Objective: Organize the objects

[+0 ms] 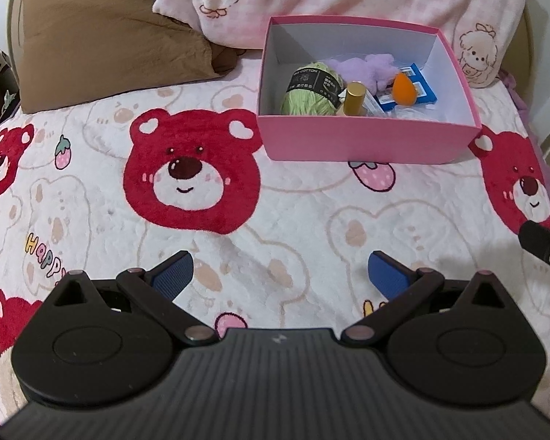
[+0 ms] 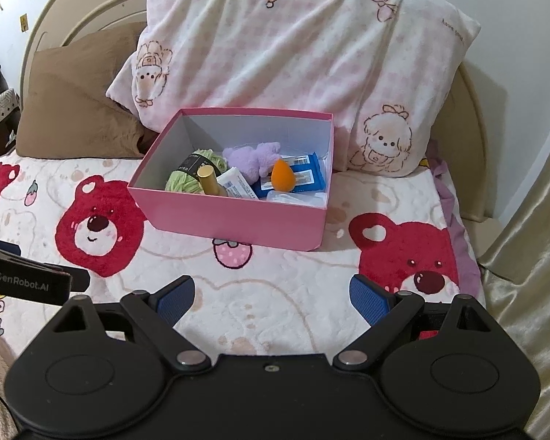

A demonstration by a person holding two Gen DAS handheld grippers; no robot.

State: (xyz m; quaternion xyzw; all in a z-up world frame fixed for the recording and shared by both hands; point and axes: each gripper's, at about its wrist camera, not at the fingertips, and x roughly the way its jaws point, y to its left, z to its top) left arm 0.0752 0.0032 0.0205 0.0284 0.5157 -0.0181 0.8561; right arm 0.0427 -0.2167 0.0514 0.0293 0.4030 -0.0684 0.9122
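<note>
A pink box (image 1: 366, 139) (image 2: 234, 220) sits on the bear-print blanket near the pillows. Inside it lie a green yarn ball (image 1: 308, 91) (image 2: 187, 179), a gold-capped bottle (image 1: 355, 97) (image 2: 208, 179), a purple plush (image 1: 370, 68) (image 2: 255, 159), an orange sponge (image 1: 405, 88) (image 2: 282, 176), a blue packet (image 1: 420, 86) (image 2: 308, 174) and a white tube (image 2: 238, 185). My left gripper (image 1: 280, 275) hovers open over bare blanket, well short of the box. Likewise open and holding nothing, my right gripper (image 2: 271, 297) hangs in front of the box.
A brown pillow (image 1: 102, 33) (image 2: 77, 117) and a pink checked pillow (image 2: 293, 55) lean on the headboard behind the box. Gold fabric (image 2: 531, 275) hangs at the bed's right edge. Part of the other gripper shows at the right edge (image 1: 546, 253) and the left edge (image 2: 22, 275).
</note>
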